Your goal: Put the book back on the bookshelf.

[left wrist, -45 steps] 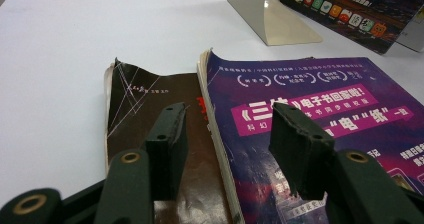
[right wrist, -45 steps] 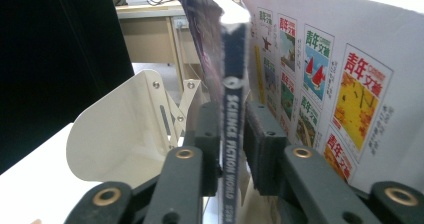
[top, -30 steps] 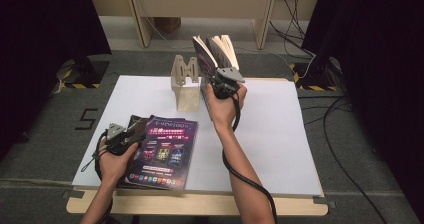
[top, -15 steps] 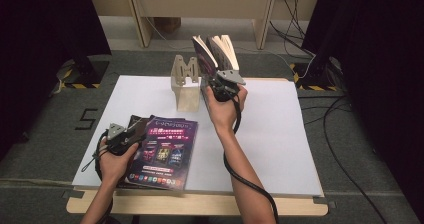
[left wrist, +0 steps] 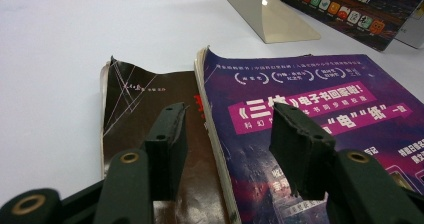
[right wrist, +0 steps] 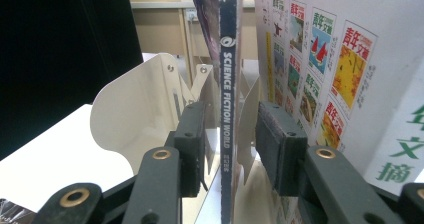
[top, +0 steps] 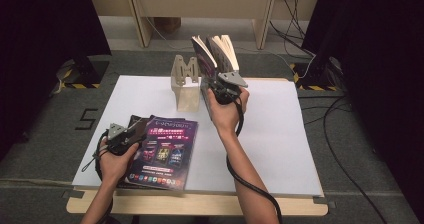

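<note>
Setting: white sheet (top: 280,134) covered a wooden table (top: 200,204), with dark curtains at both sides and grey floor around it.
Upright book: a thin volume (right wrist: 227,84) with "SCIENCE FICTION WORLD" on its spine stood on end at the far middle of the sheet, its pages fanned out at the top in the high view (top: 212,51).
Bookend: a cream metal bookend (top: 185,81) stood just left of that volume; in the right gripper view its curved plate (right wrist: 135,109) rose behind the spine.
Neighbouring book: a white cover with small magazine pictures (right wrist: 325,74) stood just beside the spine, on its right in that view.
Right gripper: the right gripper (right wrist: 230,139) straddled the spine low down; its jaws had just been opening, and a gap showed between each pad and the spine, so nothing was gripped.
Flat books: a purple-covered book (left wrist: 320,114) lay at the near left of the sheet, overlapping a dark brown one (left wrist: 140,104).
Left gripper: the left gripper (left wrist: 227,134) hovered over both covers with jaws wide apart, one above each book, clasping nothing.
</note>
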